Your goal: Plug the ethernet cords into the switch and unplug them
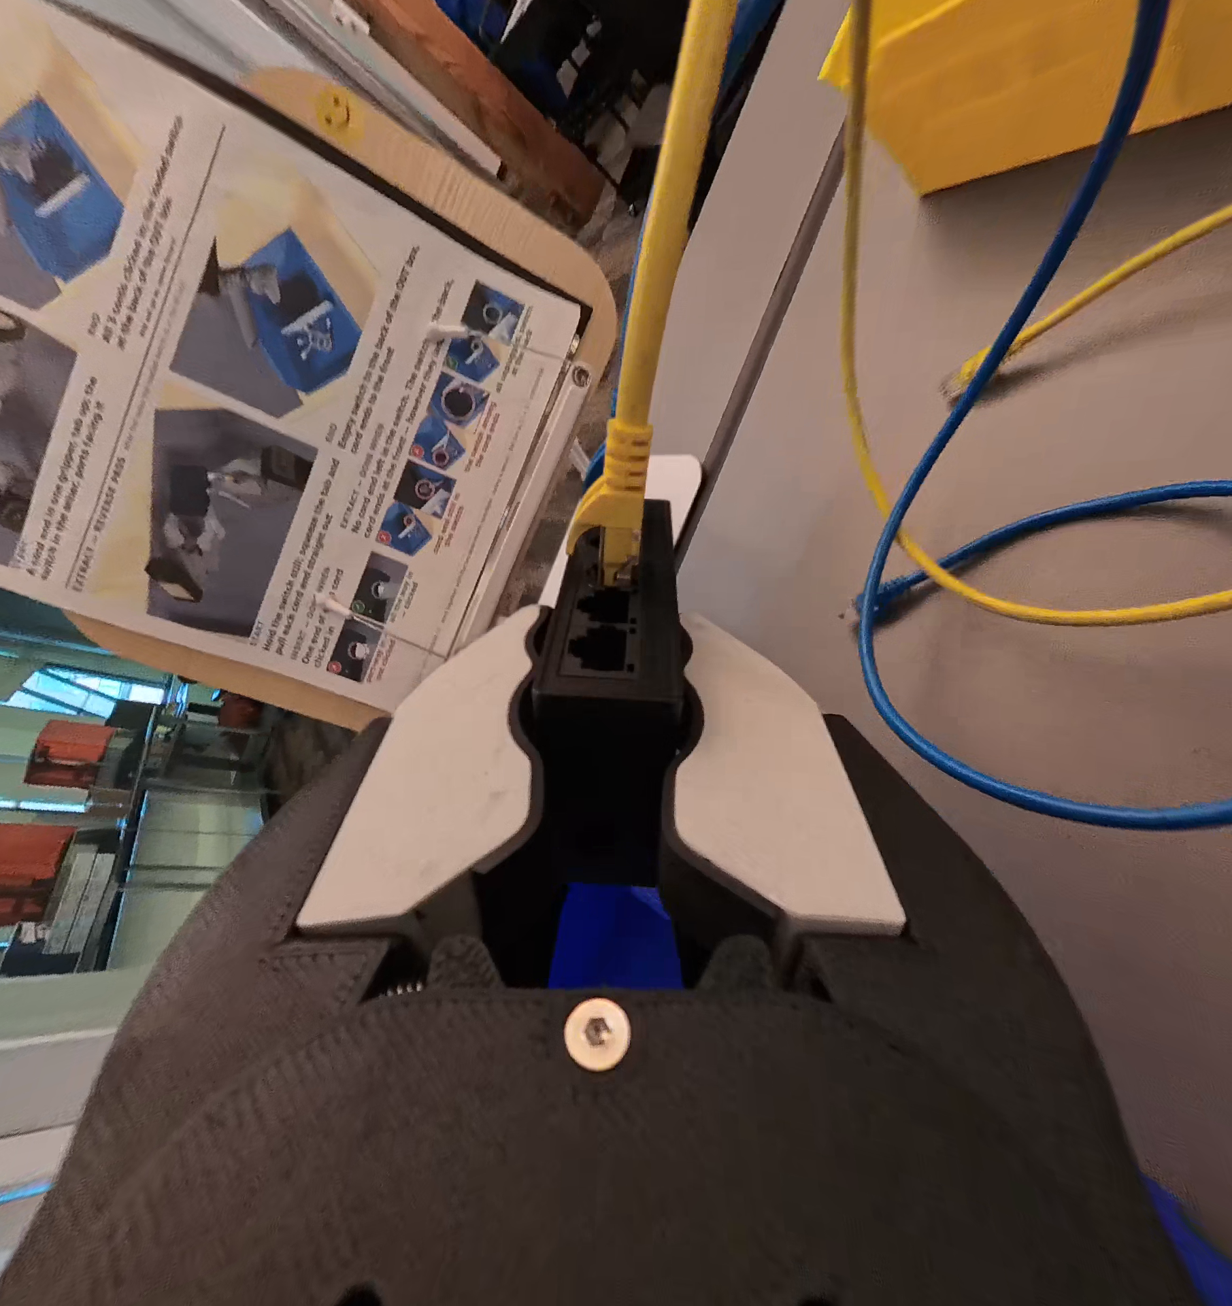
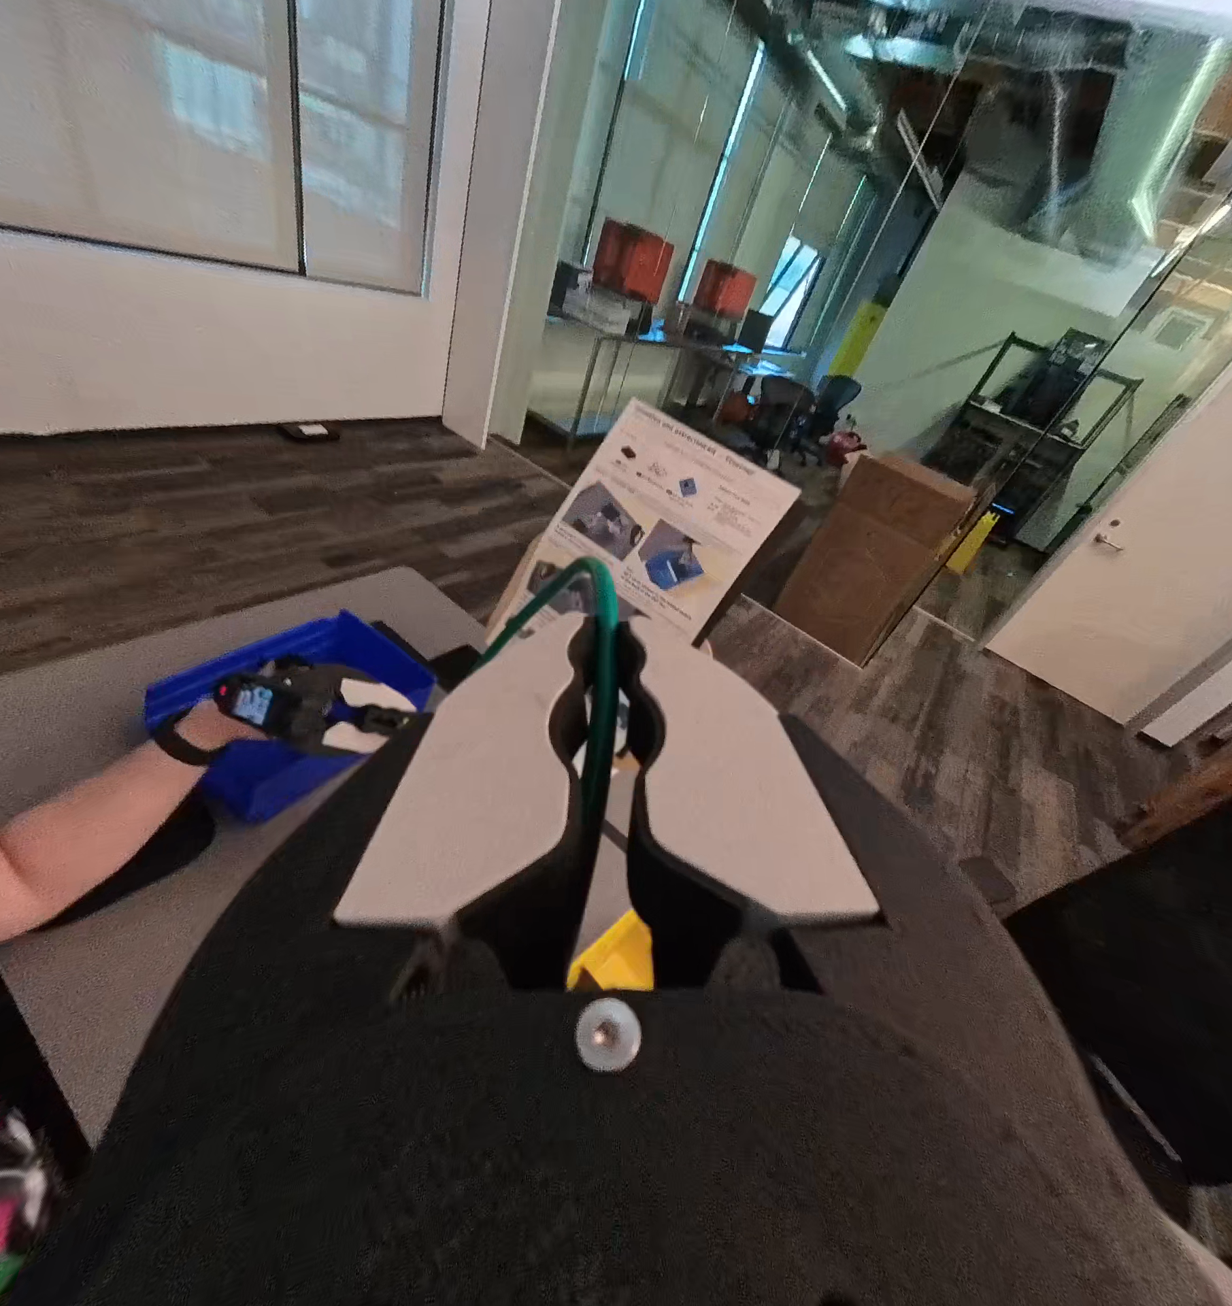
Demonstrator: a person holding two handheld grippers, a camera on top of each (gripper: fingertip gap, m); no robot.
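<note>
The left wrist view sits close behind its own tongs (image 1: 609,636), rolled sideways, and faces along them past the instruction board (image 1: 259,367) on its left toward the grey surface (image 1: 1023,707) on its right. The right wrist view rides behind its own tongs (image 2: 602,678), upright and higher, and faces the same instruction board (image 2: 659,523) from farther back, with the room's glass walls beyond it. Both views share that board and the surface (image 2: 90,692) beside it.
</note>
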